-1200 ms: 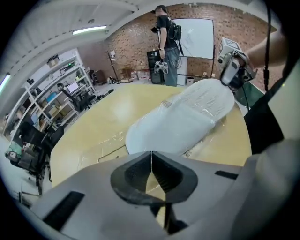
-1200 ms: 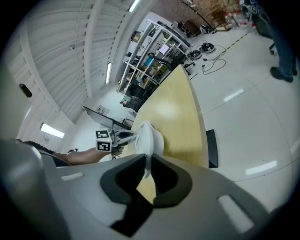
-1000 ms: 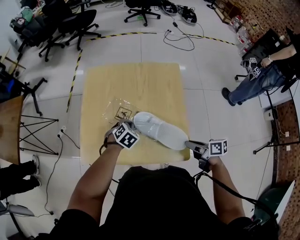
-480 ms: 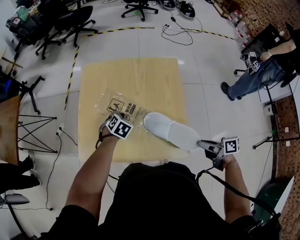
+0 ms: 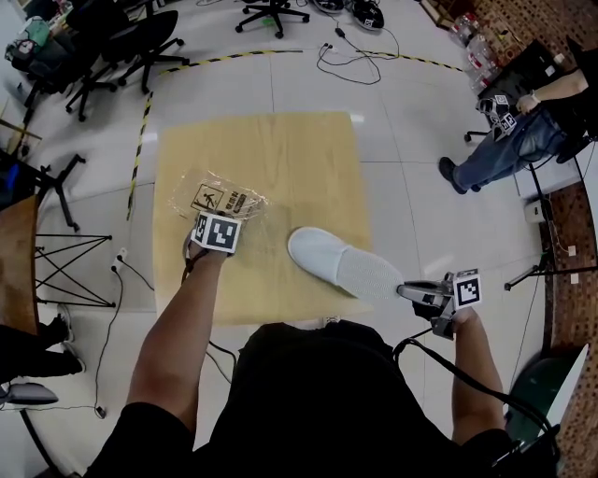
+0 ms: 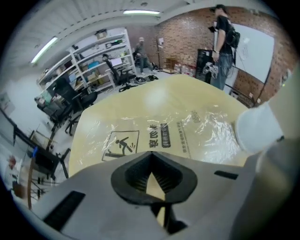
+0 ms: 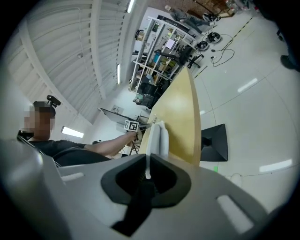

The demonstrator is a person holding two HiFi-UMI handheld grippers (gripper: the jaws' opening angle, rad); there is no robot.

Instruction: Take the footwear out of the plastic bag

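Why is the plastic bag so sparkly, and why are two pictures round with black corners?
Left gripper view: ceiling lights bounce off the wrinkled bag as white glare, and the wide lens curves the table and blackens the corners. Right gripper view: same round lens, slipper slightly soft. Head view: sharper, only small glints.

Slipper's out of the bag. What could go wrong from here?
1. The right gripper has just been closing its jaws on only a thin edge of the slipper, so it may slip free.
2. That end overhangs the corner of the table, so a released slipper could tip to the floor.
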